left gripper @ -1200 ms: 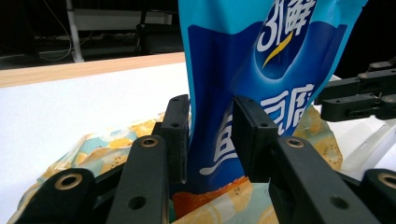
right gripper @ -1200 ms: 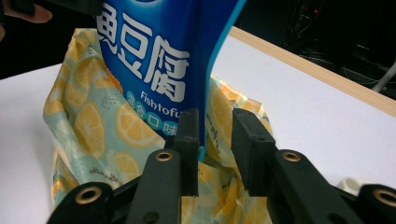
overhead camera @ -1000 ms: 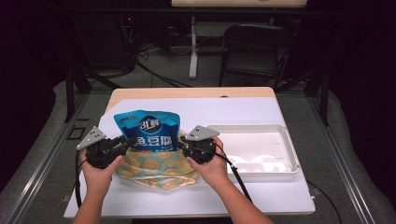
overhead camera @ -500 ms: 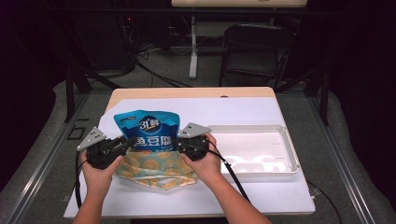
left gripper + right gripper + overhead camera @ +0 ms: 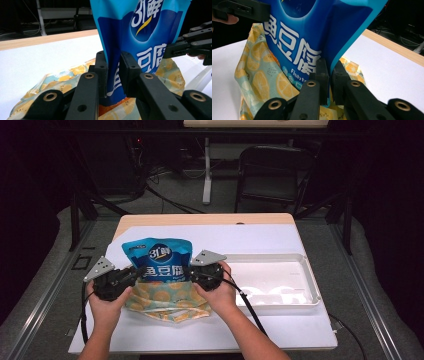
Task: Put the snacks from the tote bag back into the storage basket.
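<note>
Saw blue snack pouch [image 5: 159, 260] upright over lemon-print bag [image 5: 167, 300] on white desk [image 5: 280, 330]. My left gripper [image 5: 113, 75] pinched pouch's one side edge, fingers just been closing on it. My right gripper [image 5: 331, 80] clamped opposite edge, fingers nearly together, also closing. White tray [image 5: 305, 270] lay beside.

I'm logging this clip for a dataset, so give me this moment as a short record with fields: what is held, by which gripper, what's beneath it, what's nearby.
held: blue snack bag, upright
left gripper: jaws just closing, on bag's edge
right gripper: jaws just closing, pinching opposite edge
beneath: lemon-print pouch, bag's lower end inside it
nearby: white tray, to the right
surface: white table
</note>
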